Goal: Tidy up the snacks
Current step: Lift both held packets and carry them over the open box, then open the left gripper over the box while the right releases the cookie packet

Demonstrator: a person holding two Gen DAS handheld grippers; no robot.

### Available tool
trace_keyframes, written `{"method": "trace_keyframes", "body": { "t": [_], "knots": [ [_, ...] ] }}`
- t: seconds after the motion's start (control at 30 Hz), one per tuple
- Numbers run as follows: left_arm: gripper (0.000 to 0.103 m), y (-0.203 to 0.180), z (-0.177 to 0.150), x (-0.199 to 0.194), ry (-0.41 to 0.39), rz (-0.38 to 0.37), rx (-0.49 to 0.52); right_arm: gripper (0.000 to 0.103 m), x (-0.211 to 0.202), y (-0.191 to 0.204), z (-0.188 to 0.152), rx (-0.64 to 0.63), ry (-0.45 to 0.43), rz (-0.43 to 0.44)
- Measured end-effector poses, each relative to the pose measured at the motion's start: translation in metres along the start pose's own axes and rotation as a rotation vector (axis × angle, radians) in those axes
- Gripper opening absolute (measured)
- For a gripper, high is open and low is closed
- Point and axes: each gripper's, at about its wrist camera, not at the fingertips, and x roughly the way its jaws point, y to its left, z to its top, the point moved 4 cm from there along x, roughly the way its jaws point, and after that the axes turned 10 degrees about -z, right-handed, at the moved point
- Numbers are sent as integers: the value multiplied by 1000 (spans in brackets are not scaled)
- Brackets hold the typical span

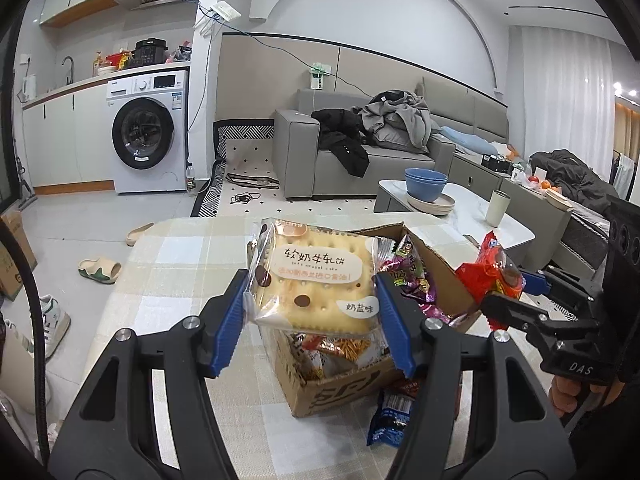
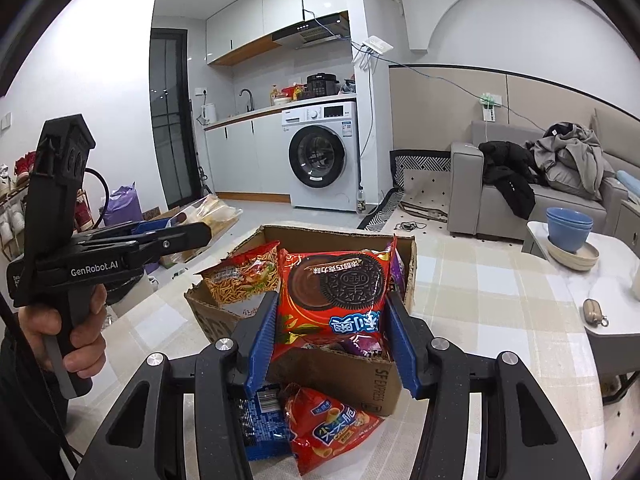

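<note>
Currently left gripper (image 1: 310, 312) clamps cracker pack (image 1: 314, 280) mid-frame; right gripper (image 2: 332, 336) clamps red Oreo bag (image 2: 332, 300) over cardboard box (image 2: 360, 380).

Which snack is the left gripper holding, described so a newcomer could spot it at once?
Start at the checked tablecloth and find the cardboard box of snacks. Above it, the left gripper is shut on a clear-wrapped square cracker sandwich. Unlike the red Oreo pack in the right gripper, it is pale yellow with brown dots.
</note>
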Motion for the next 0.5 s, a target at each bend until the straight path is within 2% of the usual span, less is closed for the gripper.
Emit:
{"method": "trace_keyframes", "body": {
  "t": [0.5],
  "knots": [
    [59,3,7,70,41,0,2,53,42,4,7,-7,63,-66]
  ]
}}
